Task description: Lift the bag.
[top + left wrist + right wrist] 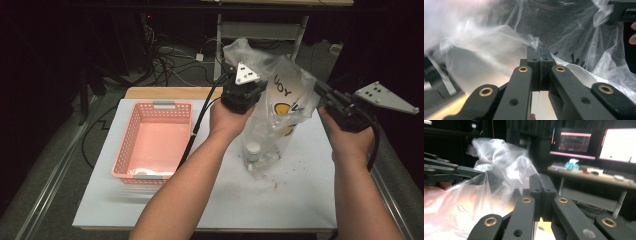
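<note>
Nearest the person, both forearms enter from the bottom of the high view and rise over the white table (150, 200). The left gripper (250, 84) is clenched on the upper left edge of the clear plastic bag (280, 100); the left gripper view shows a thin fold of film pinched between its closed jaws. The right gripper (320, 90) is clenched on the bag's opposite upper edge, and in the right gripper view the film runs off to the side from its closed jaws. The bag hangs between the two grippers, stretched at the top, with its bottom touching or just above the table; which of the two cannot be told. Inside, near the bottom, lies a small white-capped bottle (253, 150) with some loose small items beside it. Small red specks lie scattered on the table near the bag. Farther left stands a pink basket (127, 145), well apart from the bag. Judged step: the bag is being lifted and held by its mouth. The next move likely calls for keeping both grips firm while carrying or tipping the bag, since thin film can slip or tear.
</note>
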A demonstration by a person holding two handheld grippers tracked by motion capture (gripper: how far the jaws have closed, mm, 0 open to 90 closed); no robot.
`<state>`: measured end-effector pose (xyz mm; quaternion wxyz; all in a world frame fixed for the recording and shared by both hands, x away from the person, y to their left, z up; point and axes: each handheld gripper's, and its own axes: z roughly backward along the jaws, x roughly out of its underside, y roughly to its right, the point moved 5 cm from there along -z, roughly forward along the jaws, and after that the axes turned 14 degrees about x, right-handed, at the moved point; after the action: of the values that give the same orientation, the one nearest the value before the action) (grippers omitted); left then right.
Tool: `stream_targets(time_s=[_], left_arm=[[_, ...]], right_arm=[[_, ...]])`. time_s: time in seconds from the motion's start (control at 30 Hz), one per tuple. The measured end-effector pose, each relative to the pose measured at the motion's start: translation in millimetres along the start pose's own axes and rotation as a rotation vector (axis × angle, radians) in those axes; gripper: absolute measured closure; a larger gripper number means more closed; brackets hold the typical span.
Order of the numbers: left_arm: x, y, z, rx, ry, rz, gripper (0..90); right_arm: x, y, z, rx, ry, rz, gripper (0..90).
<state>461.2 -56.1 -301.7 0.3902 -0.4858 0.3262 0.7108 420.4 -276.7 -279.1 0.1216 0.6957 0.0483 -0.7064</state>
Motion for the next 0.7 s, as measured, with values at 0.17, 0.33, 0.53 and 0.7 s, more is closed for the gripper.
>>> stream_targets(time_s=[0.17,0.33,0.53,0.7], left_arm=[[26.1,-8.2,6.3,-0.014,-0.003,0.029,87.7],[39.8,-4.7,16.9,-0.008,-0.011,0.027,68.5],[59.6,8.4,39.2,0.008,0.005,0.028,48.3],[81.2,23.8,57.5,0.039,0.020,0.018,31.8]], right_arm=[[23.6,2.2,-2.8,-0.007,-0.048,-0.018,90.0],[36.2,2.7,1.9,-0.030,-0.075,-0.025,74.0],[47.1,1.9,19.6,-0.052,-0.079,-0.029,53.5],[64.1,-3.2,35.6,-0.077,-0.092,-0.011,37.7]])
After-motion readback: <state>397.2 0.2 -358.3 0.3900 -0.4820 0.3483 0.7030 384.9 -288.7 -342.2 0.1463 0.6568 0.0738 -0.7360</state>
